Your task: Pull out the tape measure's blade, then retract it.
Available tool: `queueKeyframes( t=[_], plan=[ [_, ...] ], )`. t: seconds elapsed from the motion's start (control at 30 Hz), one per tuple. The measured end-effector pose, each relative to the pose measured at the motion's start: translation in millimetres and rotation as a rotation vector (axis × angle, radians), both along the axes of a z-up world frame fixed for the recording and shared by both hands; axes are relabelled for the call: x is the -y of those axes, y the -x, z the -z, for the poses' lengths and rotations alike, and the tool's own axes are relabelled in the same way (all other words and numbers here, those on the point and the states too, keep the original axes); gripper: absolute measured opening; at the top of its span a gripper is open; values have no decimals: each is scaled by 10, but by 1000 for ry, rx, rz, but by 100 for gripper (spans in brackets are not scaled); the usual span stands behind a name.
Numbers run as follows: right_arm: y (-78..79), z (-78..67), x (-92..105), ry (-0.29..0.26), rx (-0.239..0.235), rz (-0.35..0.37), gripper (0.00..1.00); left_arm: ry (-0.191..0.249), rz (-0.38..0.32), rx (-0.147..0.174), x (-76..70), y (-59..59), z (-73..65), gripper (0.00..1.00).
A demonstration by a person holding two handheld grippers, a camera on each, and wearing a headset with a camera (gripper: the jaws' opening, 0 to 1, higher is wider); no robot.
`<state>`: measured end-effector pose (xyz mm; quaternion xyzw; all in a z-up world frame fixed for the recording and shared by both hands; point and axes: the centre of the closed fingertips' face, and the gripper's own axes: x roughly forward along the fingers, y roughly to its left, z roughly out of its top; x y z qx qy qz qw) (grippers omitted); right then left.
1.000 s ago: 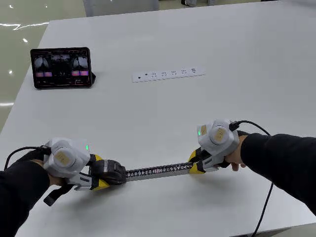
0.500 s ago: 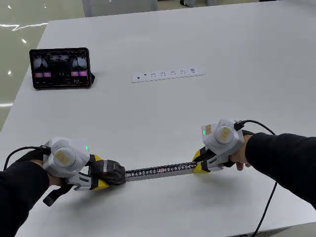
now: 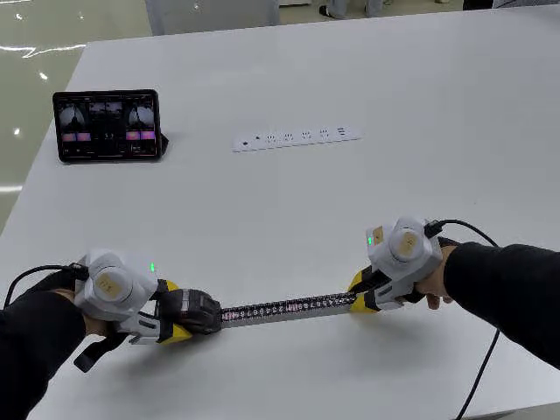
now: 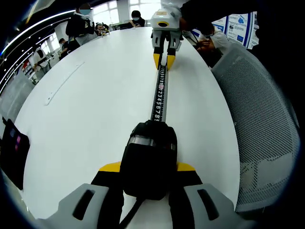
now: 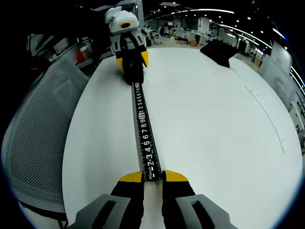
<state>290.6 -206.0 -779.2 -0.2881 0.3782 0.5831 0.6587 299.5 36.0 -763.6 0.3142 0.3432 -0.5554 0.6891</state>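
My left gripper (image 3: 178, 322) (image 4: 147, 175) is shut on the black tape measure case (image 3: 194, 309) (image 4: 149, 155), near the table's front left. The grey numbered blade (image 3: 284, 308) (image 4: 159, 93) (image 5: 144, 133) stretches flat across the white table (image 3: 289, 210) from the case to my right gripper (image 3: 359, 292) (image 5: 152, 177), which is shut on the blade's end. In the right gripper view the case (image 5: 134, 71) lies far ahead between the other gripper's yellow tips. In the left gripper view the right gripper (image 4: 163, 59) stands at the blade's far end.
A tablet (image 3: 108, 124) with a lit screen stands at the table's back left. A white power strip (image 3: 296, 137) lies in the middle, far from both grippers. A mesh chair (image 4: 259, 119) sits past the table's near edge. Cables trail from both grippers.
My right gripper has moved further right with the blade's end, so more blade shows between the grippers. The left gripper and the case have stayed put.
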Motion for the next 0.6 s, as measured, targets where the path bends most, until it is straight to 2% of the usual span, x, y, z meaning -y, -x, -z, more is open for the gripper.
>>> queueKeyframes(
  t=[0.6],
  plan=[
    [7, -7, 133, 12, 0, 9, 10, 0, -2, 0, 1, 9, -5, 31]
  ],
)
